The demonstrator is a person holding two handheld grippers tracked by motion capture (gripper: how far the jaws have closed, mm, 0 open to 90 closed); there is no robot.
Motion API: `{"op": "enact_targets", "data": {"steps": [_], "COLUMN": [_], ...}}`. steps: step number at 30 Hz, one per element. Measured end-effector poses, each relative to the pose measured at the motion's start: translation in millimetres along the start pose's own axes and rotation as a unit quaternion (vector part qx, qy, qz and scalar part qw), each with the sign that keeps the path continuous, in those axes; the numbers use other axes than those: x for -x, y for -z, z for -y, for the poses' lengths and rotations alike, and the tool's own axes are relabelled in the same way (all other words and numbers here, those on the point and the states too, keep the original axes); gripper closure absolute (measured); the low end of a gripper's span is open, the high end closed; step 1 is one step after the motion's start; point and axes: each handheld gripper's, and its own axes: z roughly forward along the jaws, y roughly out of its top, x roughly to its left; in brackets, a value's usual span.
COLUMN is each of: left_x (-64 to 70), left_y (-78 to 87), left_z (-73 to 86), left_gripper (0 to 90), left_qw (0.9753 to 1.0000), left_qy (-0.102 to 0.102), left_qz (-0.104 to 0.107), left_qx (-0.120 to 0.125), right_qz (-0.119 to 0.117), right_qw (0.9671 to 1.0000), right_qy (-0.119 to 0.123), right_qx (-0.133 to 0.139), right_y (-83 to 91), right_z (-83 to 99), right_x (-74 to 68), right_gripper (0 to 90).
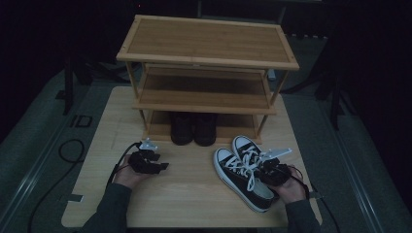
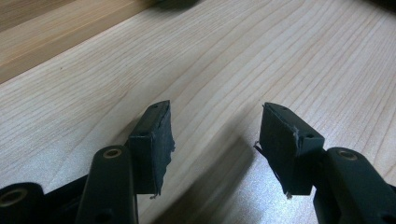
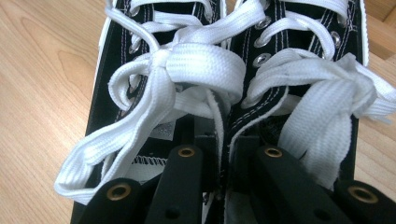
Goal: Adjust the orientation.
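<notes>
1. Your right gripper (image 3: pixel 223 161) has its jaws pinched together on the two inner collar walls of the pair of black canvas sneakers with white laces and white rubber toe caps (image 1: pixel 241 170), one wall from each shoe, so both shoes hang on one pinch. Keep that squeeze firm and square; to my eye the canvas edges are thin and could slide out if you tilt.
2. Mind the loose white lace loops (image 3: pixel 140 121) lying just beside the jaws. Lift straight up first so they trail free instead of snagging under a sole.
3. Your left gripper (image 2: pixel 212 140) is spread wide with nothing between its pads, low over the bare pale wooden tabletop (image 2: pixel 233 56). In the high view it sits well apart from the sneakers, at the table's left.
4. The sneakers lie at the table's right front, toes angled towards the three-tier bamboo shoe rack (image 1: pixel 206 43).
5. A pair of dark brown boots (image 1: pixel 193 128) already fills the middle of the bottom tier, just beyond the sneaker toes. The middle and top tiers look bare, so they seem the roomier goals.
6. Watch the rack's front right leg (image 1: pixel 262 124) and the shelf lips; the table's right edge is near your right hand.
</notes>
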Motion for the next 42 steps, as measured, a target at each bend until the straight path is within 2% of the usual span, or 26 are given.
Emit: {"op": "enact_targets", "data": {"steps": [15,22,29,42], "left_x": [-0.7,-0.6,-0.2,0.0], "left_y": [0.1,0.3,0.2,0.2], "left_z": [0.6,1.1,1.1,1.2], "left_gripper": [44.7,44.7,44.7,44.7], "left_qw": [1.0000,1.0000,1.0000,1.0000], "left_qy": [0.002,0.002,0.001,0.001], "left_qz": [0.002,0.002,0.002,0.000], "left_qx": [0.003,0.004,0.003,0.004], "right_qz": [-0.006,-0.022,-0.027,-0.032], "right_qw": [0.9997,0.9993,0.9984,0.9964], "right_qy": [0.022,0.022,0.046,0.077], "right_qx": [0.004,0.019,0.022,0.013], "right_y": [0.6,5.7,19.4,28.9], "right_z": [-0.6,-2.4,-13.0,-26.4], "right_x": [3.5,4.1,2.3,2.8], "right_gripper": [85.0,85.0,85.0,85.0]}}
